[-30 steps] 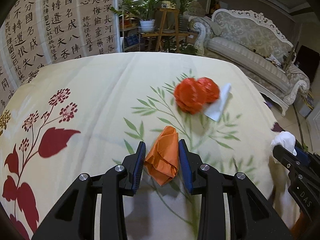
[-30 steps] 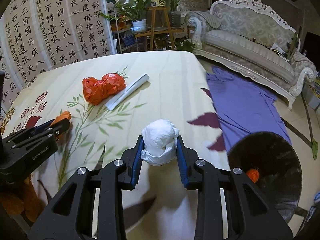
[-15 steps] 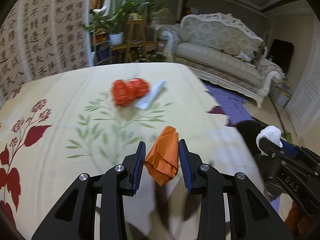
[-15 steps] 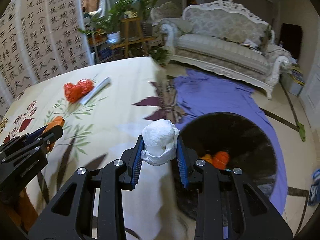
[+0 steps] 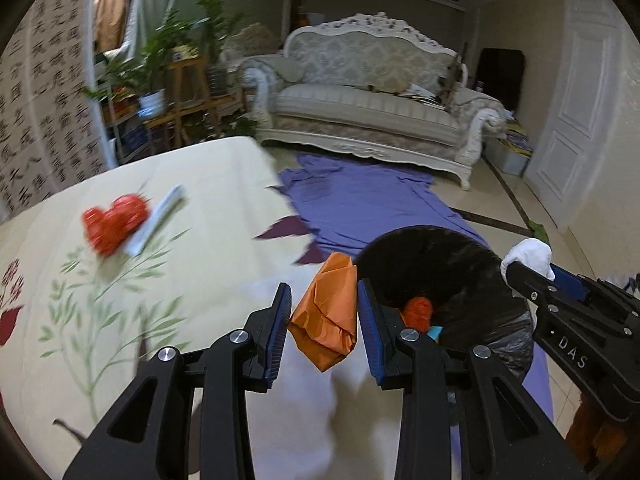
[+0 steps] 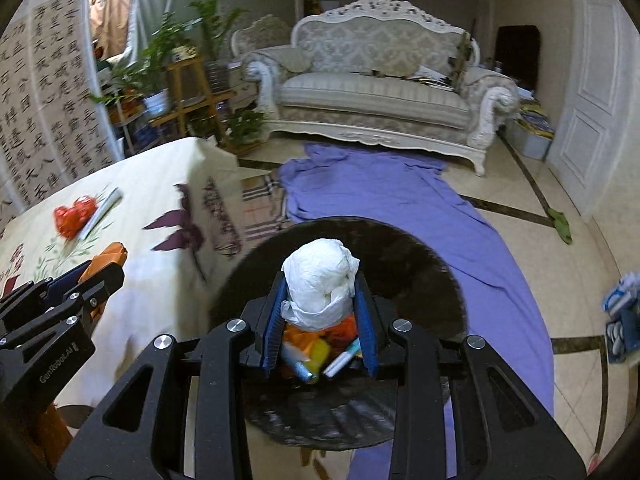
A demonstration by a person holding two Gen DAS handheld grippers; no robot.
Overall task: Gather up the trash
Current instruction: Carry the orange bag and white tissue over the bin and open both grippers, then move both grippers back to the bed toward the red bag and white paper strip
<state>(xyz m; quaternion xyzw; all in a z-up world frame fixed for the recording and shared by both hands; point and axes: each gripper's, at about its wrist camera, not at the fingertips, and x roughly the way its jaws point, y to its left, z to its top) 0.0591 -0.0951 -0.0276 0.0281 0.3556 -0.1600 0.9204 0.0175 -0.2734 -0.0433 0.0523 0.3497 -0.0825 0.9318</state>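
left gripper (image 5: 324, 312): we are holding a crumpled orange paper wad (image 5: 326, 312), jaws clamped on it from both sides; it is hanging over the counter's near edge, just beside the bin rim.
right gripper (image 6: 320, 312): we are gripping a scrunched white tissue ball (image 6: 320, 282), jaws clamped on its lower half; it is sitting directly above the bin opening.
bin: we are looking at a round black-bag-lined trash bin (image 6: 404, 248) standing on the floor beside the counter; inside it are orange scraps, a yellow piece and a small white-and-blue tube, blurred.
counter: we are seeing a cream floral cloth-covered counter (image 5: 208, 184).
trash remaining: a crumpled red plastic bag (image 5: 114, 224) and a flat white paper strip (image 5: 158, 218) are lying touching each other on the counter, well apart from both grippers.
floor: a purple cloth sheet (image 6: 392, 192) is lying spread between the bin and the ornate white sofa (image 6: 376, 92).
view note: we are getting motion blur on the counter side in the left wrist view.
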